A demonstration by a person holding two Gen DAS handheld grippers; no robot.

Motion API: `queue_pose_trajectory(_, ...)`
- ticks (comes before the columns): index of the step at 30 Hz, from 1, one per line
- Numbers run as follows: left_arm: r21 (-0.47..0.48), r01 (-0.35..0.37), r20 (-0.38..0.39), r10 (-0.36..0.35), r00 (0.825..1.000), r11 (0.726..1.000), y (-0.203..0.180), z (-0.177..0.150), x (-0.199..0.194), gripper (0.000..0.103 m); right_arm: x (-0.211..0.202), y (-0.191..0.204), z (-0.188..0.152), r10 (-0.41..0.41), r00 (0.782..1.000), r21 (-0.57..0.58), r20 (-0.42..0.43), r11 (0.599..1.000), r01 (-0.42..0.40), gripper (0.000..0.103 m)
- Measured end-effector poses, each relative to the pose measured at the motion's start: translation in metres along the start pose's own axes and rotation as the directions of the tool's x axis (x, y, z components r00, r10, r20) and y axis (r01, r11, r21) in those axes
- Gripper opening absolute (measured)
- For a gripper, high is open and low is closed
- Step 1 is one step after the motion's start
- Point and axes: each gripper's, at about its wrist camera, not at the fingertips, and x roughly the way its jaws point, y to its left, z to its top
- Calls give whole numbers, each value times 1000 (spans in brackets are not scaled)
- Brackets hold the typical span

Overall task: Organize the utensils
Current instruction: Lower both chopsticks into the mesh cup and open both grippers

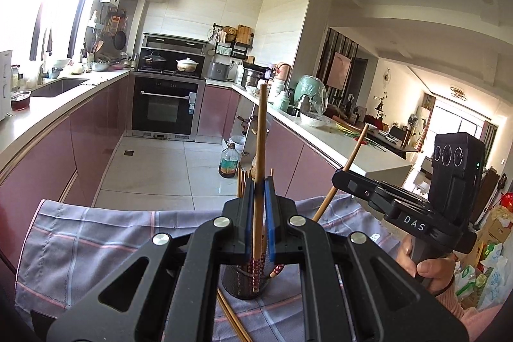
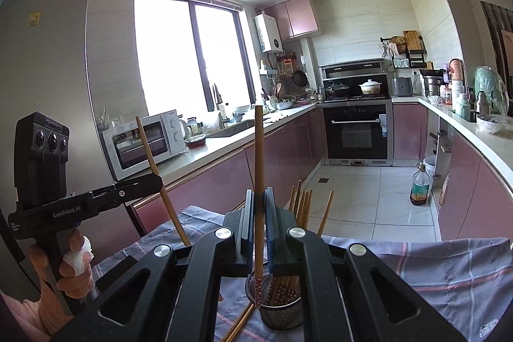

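Observation:
My left gripper is shut on a wooden chopstick that stands nearly upright, its patterned lower end down by the dark mesh holder. To its right my right gripper is shut on a second, slanted chopstick. In the right wrist view, the right gripper clamps its upright chopstick over the mesh holder, which holds several chopsticks. The left gripper shows at the left with its chopstick. Loose chopsticks lie on the cloth beside the holder.
The holder stands on a purple checked cloth covering a table. Beyond are a tiled floor with an oil bottle, pink cabinets on both sides, an oven and a microwave. A hand grips the right handle.

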Motion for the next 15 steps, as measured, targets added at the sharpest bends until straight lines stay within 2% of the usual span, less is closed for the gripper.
queue_pose_trajectory(9,11,-15,12,15,1000,1000,-20,3,8,7,18,-11,1,-28,1000,30,-6,999,28,5)
queue_pose_trajectory(15,16,-21,-16,21,1000,1000,-30,-6,20,7,30,-15,-6,-43,999,41,-34,998,44,5)
